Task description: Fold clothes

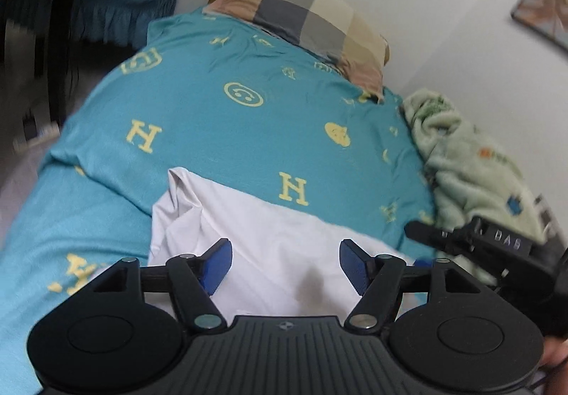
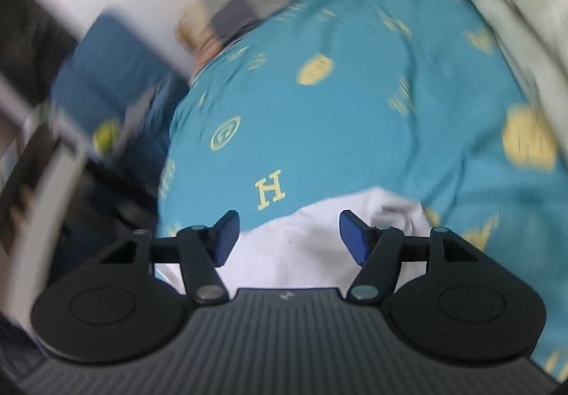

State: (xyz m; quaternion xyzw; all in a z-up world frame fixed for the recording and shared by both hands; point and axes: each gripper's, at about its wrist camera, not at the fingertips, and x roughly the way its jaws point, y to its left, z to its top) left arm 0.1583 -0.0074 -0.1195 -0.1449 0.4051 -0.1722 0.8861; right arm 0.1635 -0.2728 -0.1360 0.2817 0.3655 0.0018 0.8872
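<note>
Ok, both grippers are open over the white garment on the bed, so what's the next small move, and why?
Probably lower the left gripper onto the white garment near its rumpled corner and pinch there. Its jaws stand open with nothing between them, and the cloth lies loose on the teal sheet, that corner creased. The right gripper is open too, above the garment's other edge.

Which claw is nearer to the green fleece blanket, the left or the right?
Right. In the left wrist view, the right claw reaches the green fleece blanket, while the left claw hangs open above the white garment.

Left gripper (image 1: pixel 285 265) fingers (image 1: pixel 217 265) spread apart above white garment (image 1: pixel 269 235) on teal bedsheet (image 1: pixel 220 132); checked pillow (image 1: pixel 305 18) beyond.
</note>
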